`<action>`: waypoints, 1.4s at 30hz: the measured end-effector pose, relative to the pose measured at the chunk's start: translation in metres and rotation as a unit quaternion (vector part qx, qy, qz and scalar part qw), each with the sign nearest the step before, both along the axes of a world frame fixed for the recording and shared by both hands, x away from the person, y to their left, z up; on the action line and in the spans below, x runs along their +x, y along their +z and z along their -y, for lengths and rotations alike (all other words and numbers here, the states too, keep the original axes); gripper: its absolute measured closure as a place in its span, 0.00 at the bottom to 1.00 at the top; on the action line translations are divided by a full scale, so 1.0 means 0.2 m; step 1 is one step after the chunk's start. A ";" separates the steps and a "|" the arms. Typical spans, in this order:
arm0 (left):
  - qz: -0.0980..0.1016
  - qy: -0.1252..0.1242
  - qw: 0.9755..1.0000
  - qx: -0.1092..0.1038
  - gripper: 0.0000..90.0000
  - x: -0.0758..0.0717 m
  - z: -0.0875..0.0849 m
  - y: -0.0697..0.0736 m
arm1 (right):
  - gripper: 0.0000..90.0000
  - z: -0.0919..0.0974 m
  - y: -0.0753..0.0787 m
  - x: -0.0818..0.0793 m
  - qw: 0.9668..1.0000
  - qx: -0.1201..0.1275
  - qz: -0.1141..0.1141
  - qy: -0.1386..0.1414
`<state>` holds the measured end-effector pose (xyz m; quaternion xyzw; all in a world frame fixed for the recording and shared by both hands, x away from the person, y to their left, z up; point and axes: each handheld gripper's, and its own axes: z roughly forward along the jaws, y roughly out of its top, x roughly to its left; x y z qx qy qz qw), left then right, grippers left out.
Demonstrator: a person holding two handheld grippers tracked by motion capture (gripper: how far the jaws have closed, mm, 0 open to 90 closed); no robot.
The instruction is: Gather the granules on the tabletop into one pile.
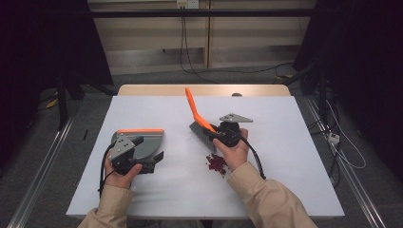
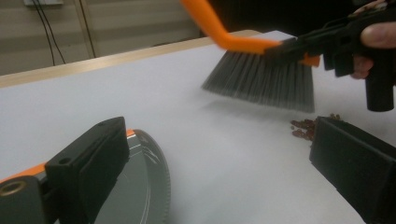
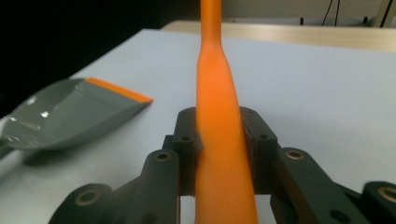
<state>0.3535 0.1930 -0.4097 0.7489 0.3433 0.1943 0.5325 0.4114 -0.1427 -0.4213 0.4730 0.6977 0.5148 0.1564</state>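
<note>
My left gripper [image 1: 142,153] clamps the dustpan [image 1: 142,142] flat on the bench [image 1: 294,156]: light, stiff plastic. Beyond, loose crumbs [image 1: 216,163] will scatter. My right gripper [image 1: 215,130] pinches the brush [image 1: 198,124] handle: light, soft bristles.

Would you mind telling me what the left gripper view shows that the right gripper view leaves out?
The left gripper view alone gives the brush's grey bristles raised off the table and the dark red crumbs beneath them. The right gripper view alone gives the right gripper clamped on the orange brush handle from close up. Both share the grey dustpan and the white table.
</note>
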 end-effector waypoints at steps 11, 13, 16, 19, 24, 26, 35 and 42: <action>-0.002 -0.002 1.000 -0.004 0.05 -0.01 -0.01 0.02 | 0.79 0.31 0.02 -0.03 0.998 -0.043 -0.009 -0.033; -0.004 -0.004 1.000 -0.003 0.05 -0.01 -0.01 0.03 | 0.79 0.35 0.01 -0.04 0.997 -0.065 -0.009 -0.036; -0.004 -0.008 1.000 0.001 0.05 -0.01 -0.01 0.04 | 0.79 0.40 0.00 -0.07 0.996 -0.080 -0.010 -0.043; -0.006 -0.007 1.000 0.000 0.05 -0.01 -0.01 0.03 | 0.79 0.42 -0.02 -0.11 0.994 -0.093 -0.005 -0.051; -0.005 -0.007 1.000 0.002 0.05 -0.02 0.00 0.03 | 0.79 0.39 -0.08 -0.21 0.993 -0.100 0.016 -0.062; -0.005 -0.008 1.000 0.005 0.05 -0.02 -0.01 0.03 | 0.79 0.35 -0.09 -0.25 0.993 -0.096 0.028 -0.063; -0.005 -0.009 1.000 0.004 0.05 -0.02 0.00 0.03 | 0.79 0.17 -0.11 -0.34 0.992 -0.102 0.052 -0.046; -0.005 -0.010 1.000 0.007 0.05 -0.02 0.00 0.02 | 0.79 0.12 -0.11 -0.35 0.993 -0.099 0.057 -0.039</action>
